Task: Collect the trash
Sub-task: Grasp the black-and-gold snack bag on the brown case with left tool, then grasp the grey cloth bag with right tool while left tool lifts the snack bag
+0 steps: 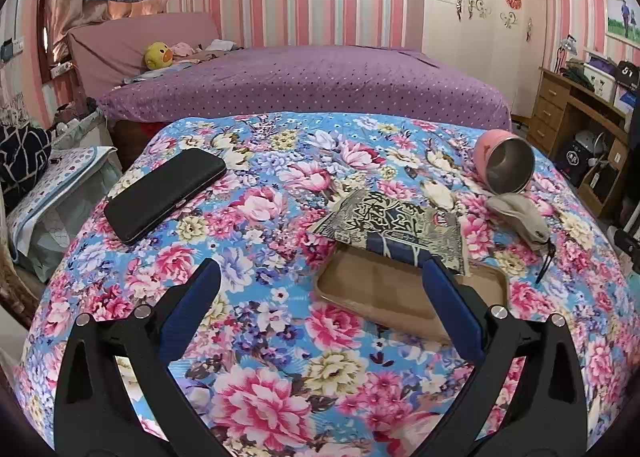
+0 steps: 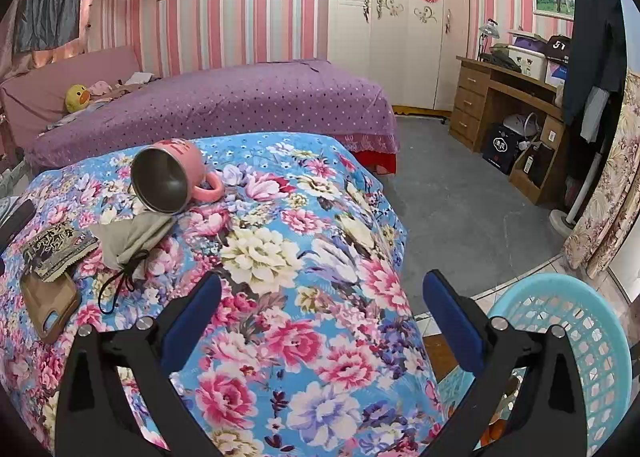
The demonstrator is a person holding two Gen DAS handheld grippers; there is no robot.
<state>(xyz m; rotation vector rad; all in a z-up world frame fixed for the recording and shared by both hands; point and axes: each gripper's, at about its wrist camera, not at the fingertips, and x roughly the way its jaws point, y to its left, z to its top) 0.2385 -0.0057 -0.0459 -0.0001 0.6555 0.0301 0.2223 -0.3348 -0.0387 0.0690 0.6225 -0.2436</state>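
The pink mug (image 2: 172, 177) lies on its side, empty, touching a grey pouch (image 2: 132, 241). The blue basket (image 2: 580, 337) stands beside the table; its contents are unclear. Both the left gripper (image 1: 320, 277) and the right gripper (image 2: 322, 289) gape wide, holding nothing.

A crumpled snack wrapper (image 1: 394, 227), printed in black-and-cream script with a dark blue panel, lies flat on the floral bedspread, its near edge overlapping a brown phone case. At 5 o'clock in the right wrist view, a light-blue lattice basket (image 2: 576, 321) stands on the floor.
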